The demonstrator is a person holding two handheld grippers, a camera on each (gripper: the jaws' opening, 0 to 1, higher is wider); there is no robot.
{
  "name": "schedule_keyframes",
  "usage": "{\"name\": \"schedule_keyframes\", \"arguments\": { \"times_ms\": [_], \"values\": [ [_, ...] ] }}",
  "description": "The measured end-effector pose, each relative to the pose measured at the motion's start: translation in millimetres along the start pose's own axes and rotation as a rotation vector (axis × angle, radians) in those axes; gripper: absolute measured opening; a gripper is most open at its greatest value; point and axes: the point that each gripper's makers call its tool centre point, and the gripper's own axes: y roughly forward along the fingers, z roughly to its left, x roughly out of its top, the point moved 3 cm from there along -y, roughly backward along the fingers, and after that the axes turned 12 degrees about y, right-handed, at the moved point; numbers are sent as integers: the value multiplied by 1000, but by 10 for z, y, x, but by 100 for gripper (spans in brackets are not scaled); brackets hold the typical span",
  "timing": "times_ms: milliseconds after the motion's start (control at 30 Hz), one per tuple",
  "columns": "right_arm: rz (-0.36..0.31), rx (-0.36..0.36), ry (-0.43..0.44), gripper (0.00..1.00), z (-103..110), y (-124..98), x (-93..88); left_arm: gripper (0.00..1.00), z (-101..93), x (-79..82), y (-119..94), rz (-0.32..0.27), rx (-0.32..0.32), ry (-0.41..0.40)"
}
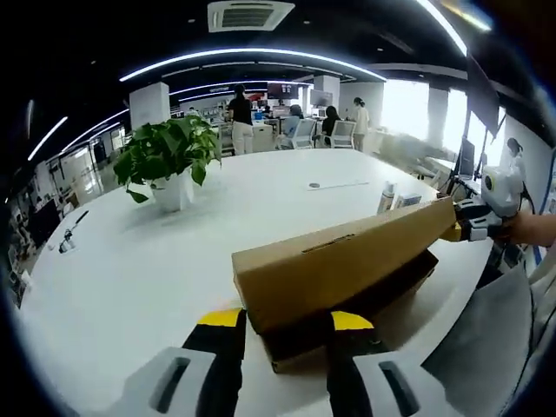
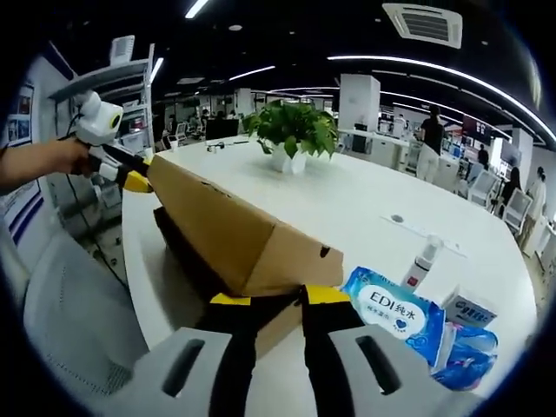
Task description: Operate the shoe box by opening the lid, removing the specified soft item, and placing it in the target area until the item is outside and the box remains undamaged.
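Centre frame in both views: shoe box (image 1: pixel 347 269) on white table (image 1: pixel 130 261), lid (image 2: pixel 226 221) raised. Left gripper (image 1: pixel 287 326) and right gripper (image 2: pixel 276 300) each grip a lid end, jaws narrowly parted. Lower right, right gripper view: wipes pack (image 2: pixel 395 317).

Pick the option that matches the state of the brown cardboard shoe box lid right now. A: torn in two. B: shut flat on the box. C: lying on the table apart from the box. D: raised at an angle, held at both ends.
D: the brown cardboard shoe box lid tilts up above the dark box base, with the left gripper at one end and the right gripper at the other.
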Motion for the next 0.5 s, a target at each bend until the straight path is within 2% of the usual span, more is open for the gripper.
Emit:
{"name": "schedule_keyframes", "arguments": {
  "times_ms": [200, 333, 500],
  "values": [
    [-8, 26, -11, 22, 50, -29, -27, 37, -18, -31, 4, 2, 0, -5],
    [-21, 63, -12, 27, 120, -52, -33, 37, -41, -71, 19, 14, -9, -1],
    [-7, 72, -16, 29, 140, -44, -96, 38, -76, -134, 44, 34, -16, 16]
  ]
}}
